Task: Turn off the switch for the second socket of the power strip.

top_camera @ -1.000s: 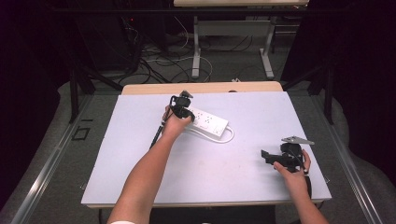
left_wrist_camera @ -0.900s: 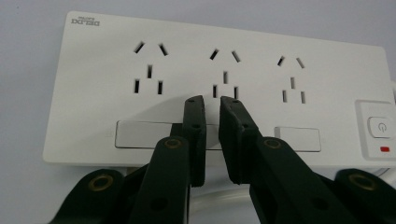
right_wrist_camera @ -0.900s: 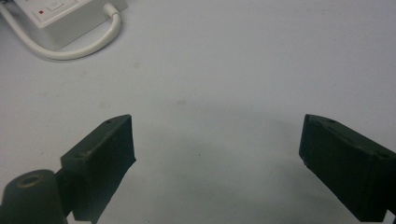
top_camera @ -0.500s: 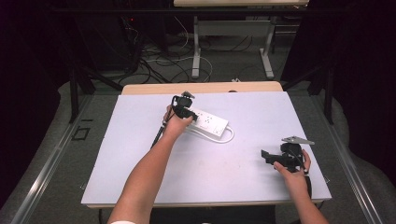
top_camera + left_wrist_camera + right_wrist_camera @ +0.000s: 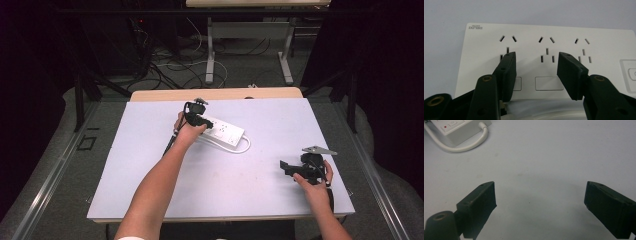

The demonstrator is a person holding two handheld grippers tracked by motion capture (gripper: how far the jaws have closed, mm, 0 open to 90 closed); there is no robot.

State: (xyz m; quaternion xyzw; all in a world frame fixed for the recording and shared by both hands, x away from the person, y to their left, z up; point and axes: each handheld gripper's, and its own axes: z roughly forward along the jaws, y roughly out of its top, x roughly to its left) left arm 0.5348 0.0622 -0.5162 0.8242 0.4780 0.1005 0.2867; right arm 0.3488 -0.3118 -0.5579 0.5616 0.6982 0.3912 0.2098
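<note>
High view, left to right: the person's left forearm reaches up the pale table [image 5: 150, 150] to the left gripper [image 5: 196, 116], which is poised at the left end of the white power strip [image 5: 225, 132]; the strip lies slantwise near the table's far middle, with its white cord [image 5: 240, 149] looping out along its near side. The right gripper [image 5: 300, 169] rests near the table's right near corner, well apart from the strip, a grey three-cornered plate [image 5: 318, 150] on top of it. Left gripper view: the left gripper [image 5: 536, 72] hangs over the strip's socket face [image 5: 549, 50], its jaws having just been opening, now standing part-way apart with nothing clamped between them. Right gripper view: the right gripper [image 5: 540, 207] has its jaws wide apart over bare table [image 5: 544, 157], the strip's switch end [image 5: 456, 127] and cord [image 5: 461, 146] at upper left.
</note>
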